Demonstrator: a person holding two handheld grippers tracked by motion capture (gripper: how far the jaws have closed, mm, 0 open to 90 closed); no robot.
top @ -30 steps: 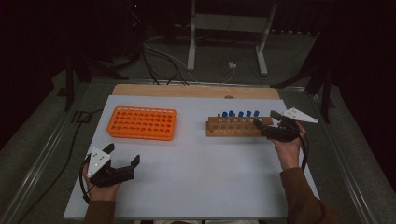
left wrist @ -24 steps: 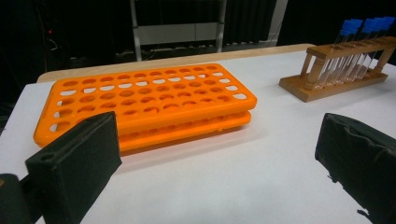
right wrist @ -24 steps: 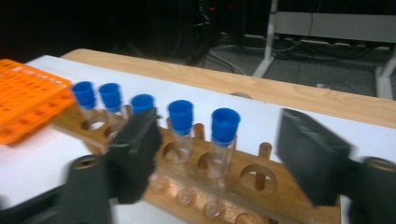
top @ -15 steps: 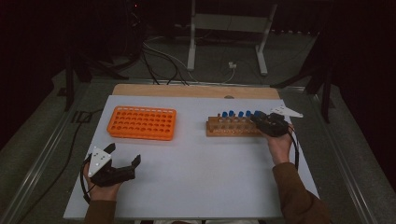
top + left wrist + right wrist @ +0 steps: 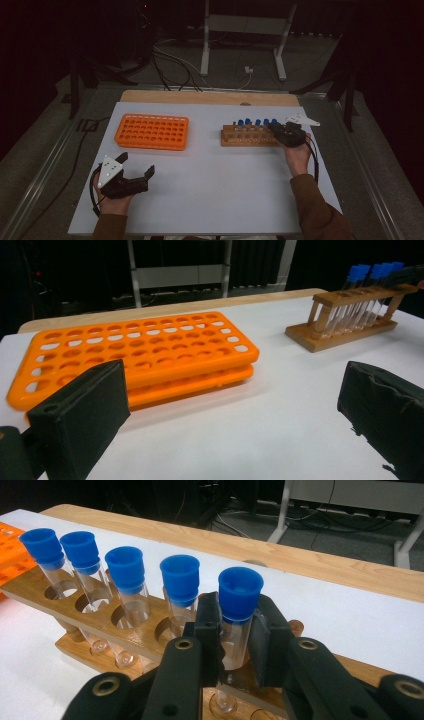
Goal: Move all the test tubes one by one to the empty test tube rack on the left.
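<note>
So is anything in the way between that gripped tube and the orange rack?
Nothing visible. The right gripper is shut on the end tube in the wooden rack; bare table lies between it and the orange rack.

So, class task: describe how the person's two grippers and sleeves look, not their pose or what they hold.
Both grippers are black two-jaw tools. The left gripper carries a grey three-cornered plate with small dots on top, and a black cable loops from it. The right gripper has broad flat black jaws on arms with round bolt holes, a similar plate and a trailing black cable. The sleeves are brown.
</note>
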